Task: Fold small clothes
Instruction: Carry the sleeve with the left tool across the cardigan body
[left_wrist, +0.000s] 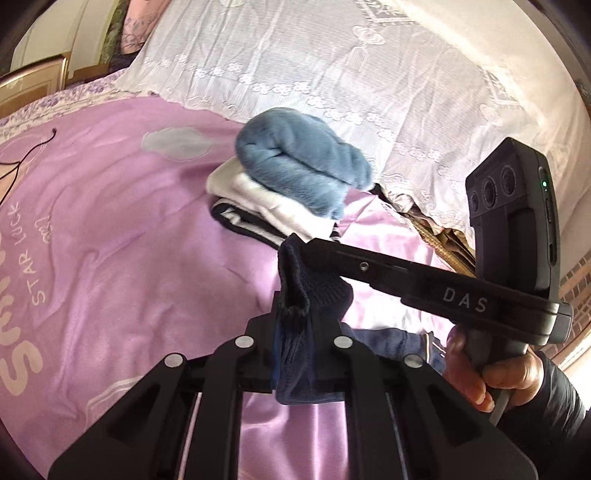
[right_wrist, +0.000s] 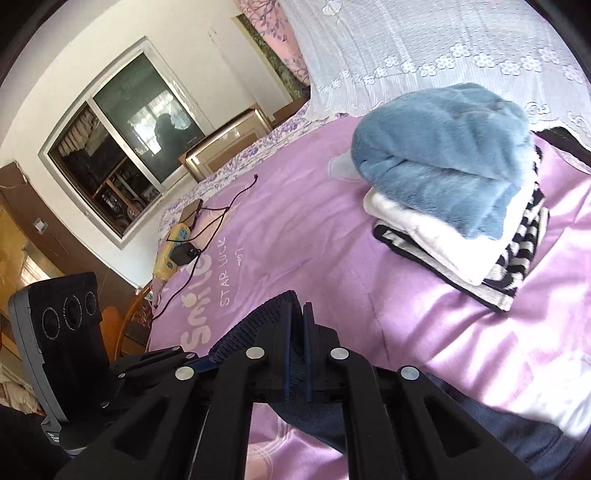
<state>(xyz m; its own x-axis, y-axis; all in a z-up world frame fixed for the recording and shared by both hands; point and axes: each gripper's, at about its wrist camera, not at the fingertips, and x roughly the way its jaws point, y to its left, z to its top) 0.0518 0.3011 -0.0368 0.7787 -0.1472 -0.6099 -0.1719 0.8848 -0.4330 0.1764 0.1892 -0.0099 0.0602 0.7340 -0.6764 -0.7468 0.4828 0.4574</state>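
Navy knit garment (left_wrist: 295, 332), ribbed at its edge, is pinched in both claws and hangs off the bed; the left gripper (left_wrist: 293, 325) has its jaws closed tight on one part of the cloth, which bunches up between and above the fingers; the right gripper (right_wrist: 297, 328) is clamped just as narrowly on a ribbed edge (right_wrist: 255, 321), and in the left view its long black fingers reach in from the right to meet the same cloth just above the left claw; a hand (left_wrist: 484, 373) in a dark sleeve grips its handle. Beyond both claws lies the purple bedsheet (left_wrist: 129, 240), printed with white lettering; farther ahead sits a stack of folded clothes, a fluffy blue garment (right_wrist: 443, 155) on top, a white one (right_wrist: 436, 236) under it, a black-and-white striped one (right_wrist: 517, 258) lowest; behind that spreads a white lace cover (left_wrist: 332, 66). Left of the right claw, near the bed's edge, lie a yellow power strip (right_wrist: 173, 247) and black cables (right_wrist: 221, 210).
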